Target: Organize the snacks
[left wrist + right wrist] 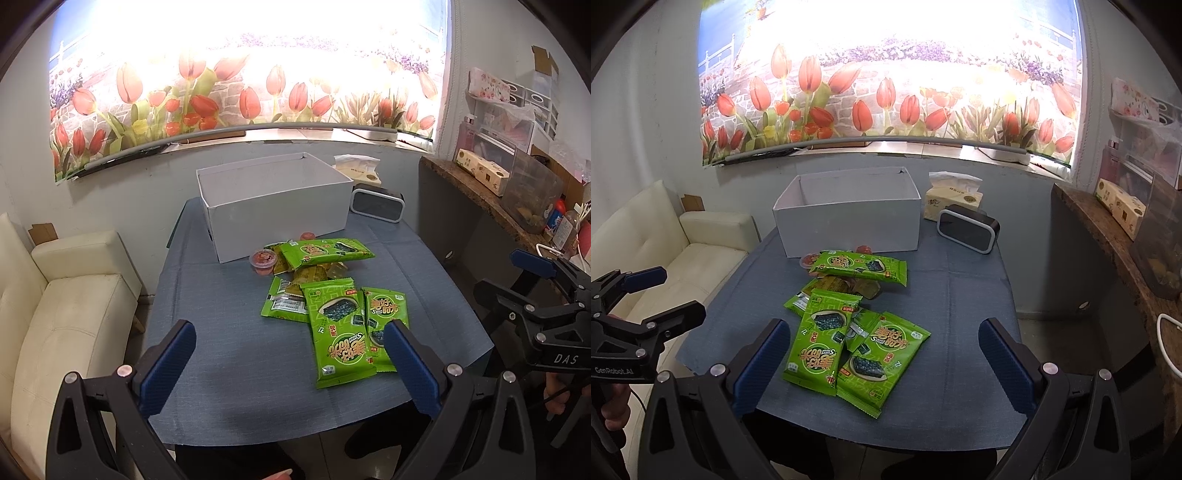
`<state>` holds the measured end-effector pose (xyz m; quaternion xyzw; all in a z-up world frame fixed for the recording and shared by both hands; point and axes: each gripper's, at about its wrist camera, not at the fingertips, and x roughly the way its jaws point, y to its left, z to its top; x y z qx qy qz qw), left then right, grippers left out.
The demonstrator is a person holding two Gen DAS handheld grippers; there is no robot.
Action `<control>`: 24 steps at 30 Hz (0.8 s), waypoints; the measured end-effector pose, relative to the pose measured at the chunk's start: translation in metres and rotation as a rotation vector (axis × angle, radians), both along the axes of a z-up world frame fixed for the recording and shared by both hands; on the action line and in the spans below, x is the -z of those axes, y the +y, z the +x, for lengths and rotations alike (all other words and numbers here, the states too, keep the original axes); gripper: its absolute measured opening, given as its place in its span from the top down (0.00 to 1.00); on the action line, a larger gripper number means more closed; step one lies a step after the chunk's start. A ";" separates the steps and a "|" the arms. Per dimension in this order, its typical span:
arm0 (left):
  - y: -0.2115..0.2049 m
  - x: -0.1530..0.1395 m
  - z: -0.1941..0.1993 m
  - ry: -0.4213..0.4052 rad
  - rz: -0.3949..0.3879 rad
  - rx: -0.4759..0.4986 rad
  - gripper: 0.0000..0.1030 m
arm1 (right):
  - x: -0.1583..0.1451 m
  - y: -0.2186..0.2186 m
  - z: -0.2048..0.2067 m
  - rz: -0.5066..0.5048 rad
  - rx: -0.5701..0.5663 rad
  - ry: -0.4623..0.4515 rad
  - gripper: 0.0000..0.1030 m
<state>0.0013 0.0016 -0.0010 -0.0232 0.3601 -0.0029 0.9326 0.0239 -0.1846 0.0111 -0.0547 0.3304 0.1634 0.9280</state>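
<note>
Several green seaweed snack packets (338, 328) (822, 339) lie in a loose pile on the blue tablecloth (229, 354) (964, 317). Small red jelly cups (263, 260) (809, 260) and brown snack packs (864, 288) sit among them. An empty white box (273, 206) (849, 218) stands behind the pile. My left gripper (291, 354) is open and empty above the table's near edge, with the nearest packets between its fingers. My right gripper (882, 354) is open and empty above the near packets. Each gripper shows in the other's view, the right one (532, 295) and the left one (653, 295).
A black and white clock (376, 205) (967, 229) and a tissue pack (358, 168) (955, 195) stand right of the box. A cream sofa (66, 317) (701, 240) is on the left. A wooden shelf (476, 192) (1108, 229) with clutter runs along the right.
</note>
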 end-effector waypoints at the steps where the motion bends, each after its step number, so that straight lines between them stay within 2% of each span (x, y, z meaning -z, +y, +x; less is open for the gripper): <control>1: 0.000 0.000 0.000 0.001 -0.001 -0.001 0.00 | 0.000 0.000 -0.001 0.002 0.000 0.001 0.00; 24: 0.003 0.000 0.001 0.004 -0.003 0.000 0.00 | -0.002 -0.005 0.003 0.017 0.015 0.016 0.00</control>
